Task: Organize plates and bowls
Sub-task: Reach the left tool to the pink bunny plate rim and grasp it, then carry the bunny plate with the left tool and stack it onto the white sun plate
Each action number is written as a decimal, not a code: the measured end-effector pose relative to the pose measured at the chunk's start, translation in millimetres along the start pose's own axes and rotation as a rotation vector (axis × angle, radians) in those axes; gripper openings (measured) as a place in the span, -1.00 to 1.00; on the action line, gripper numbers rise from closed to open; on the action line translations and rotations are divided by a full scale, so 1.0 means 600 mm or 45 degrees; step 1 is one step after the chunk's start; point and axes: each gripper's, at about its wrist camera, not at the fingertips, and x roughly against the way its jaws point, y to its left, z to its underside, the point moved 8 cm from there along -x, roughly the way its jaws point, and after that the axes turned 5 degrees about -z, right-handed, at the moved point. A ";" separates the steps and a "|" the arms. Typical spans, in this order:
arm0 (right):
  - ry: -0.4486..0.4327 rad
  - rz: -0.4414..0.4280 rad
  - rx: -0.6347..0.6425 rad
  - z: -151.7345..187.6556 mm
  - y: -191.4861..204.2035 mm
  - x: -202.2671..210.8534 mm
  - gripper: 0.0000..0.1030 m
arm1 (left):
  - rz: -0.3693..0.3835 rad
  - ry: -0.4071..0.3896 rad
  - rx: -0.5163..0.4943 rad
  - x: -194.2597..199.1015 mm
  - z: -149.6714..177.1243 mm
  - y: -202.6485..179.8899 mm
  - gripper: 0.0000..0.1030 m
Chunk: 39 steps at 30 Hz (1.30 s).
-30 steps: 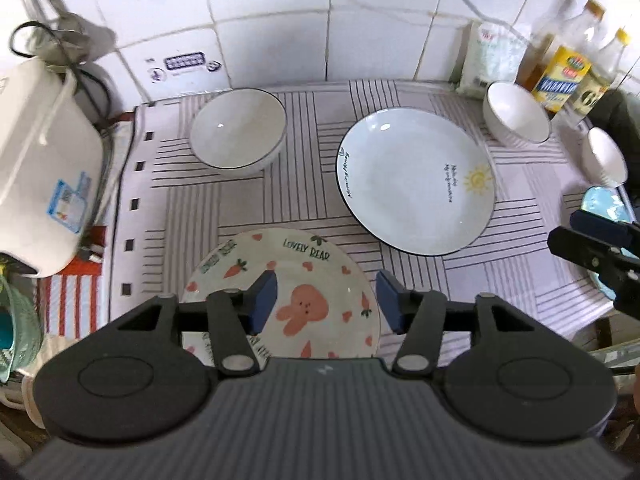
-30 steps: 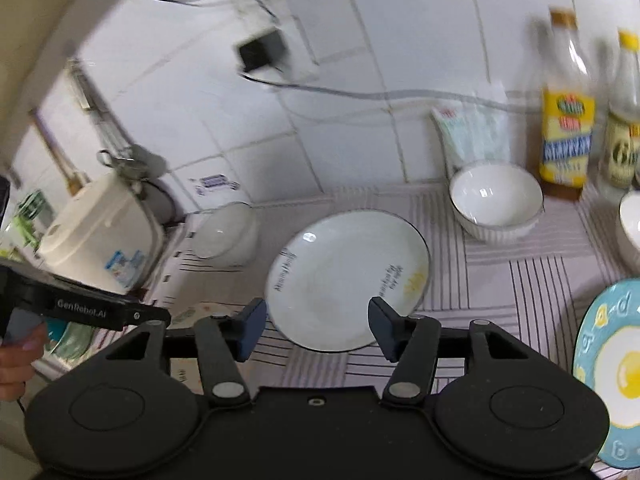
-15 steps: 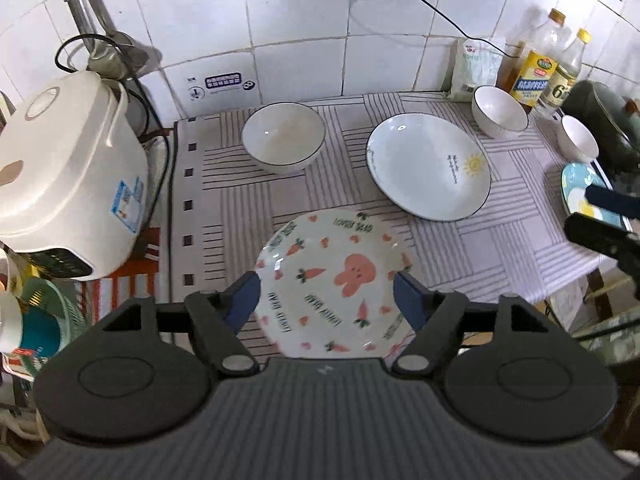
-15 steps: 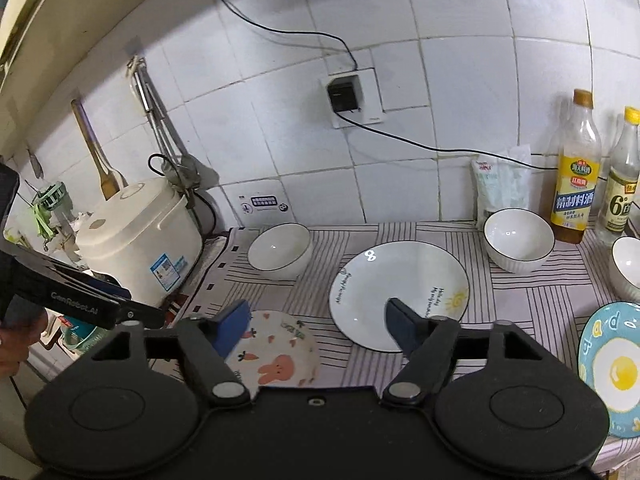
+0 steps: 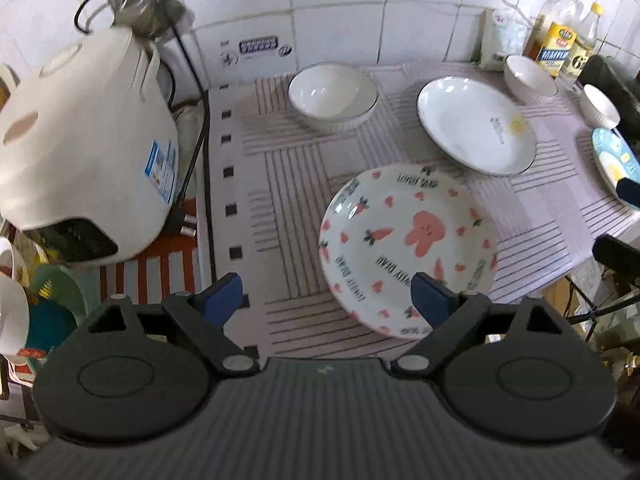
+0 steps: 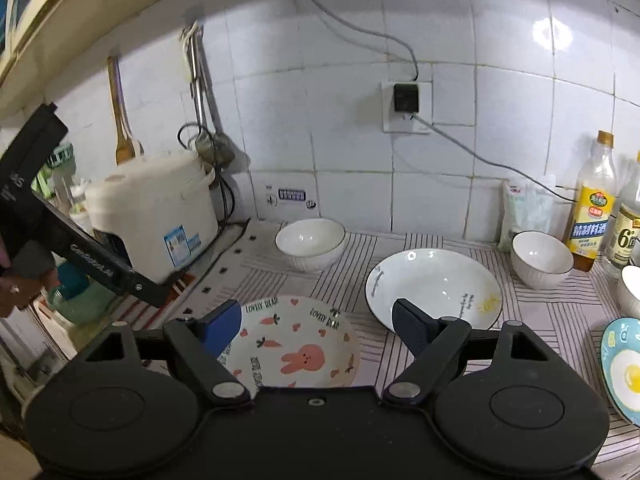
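A bunny-and-carrot plate (image 5: 408,244) lies at the counter's front edge, also in the right wrist view (image 6: 296,344). Behind it are a white bowl (image 5: 332,96) (image 6: 310,242), a white sun plate (image 5: 476,124) (image 6: 434,288), a second white bowl (image 5: 528,78) (image 6: 540,258), a third bowl (image 5: 600,110) and a blue egg plate (image 5: 614,160) (image 6: 624,368) at the right. My left gripper (image 5: 328,300) is open and empty, held above the front edge left of the bunny plate. My right gripper (image 6: 316,326) is open and empty above the bunny plate.
A white rice cooker (image 5: 84,140) (image 6: 156,216) with its cord stands at the left. Oil and sauce bottles (image 6: 592,208) and a bag (image 6: 524,208) line the tiled back wall. A striped cloth (image 5: 288,200) covers the counter. Dishes in a rack (image 5: 24,312) sit far left.
Both grippers have pulled back and up from the counter. The left one has swung left, so the bunny plate now sits to its right. No dish has moved.
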 end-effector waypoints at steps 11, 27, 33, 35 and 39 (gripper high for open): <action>0.222 -0.123 -0.289 0.063 -0.023 -0.110 0.66 | 0.079 -0.004 0.111 -0.072 0.047 0.016 0.77; 0.314 -0.130 -0.633 0.159 -0.074 -0.200 0.15 | 0.178 0.102 0.153 -0.196 0.060 0.004 -0.28; 0.372 -0.107 -0.600 0.163 -0.083 -0.219 -0.23 | 0.252 0.112 0.227 -0.210 0.056 0.006 -0.55; 0.361 -0.113 -0.616 0.159 -0.089 -0.220 -0.39 | 0.273 0.123 0.250 -0.213 0.056 0.004 -0.65; 0.389 -0.083 -0.626 0.163 -0.099 -0.232 -0.70 | 0.297 0.137 0.296 -0.222 0.060 -0.005 -0.67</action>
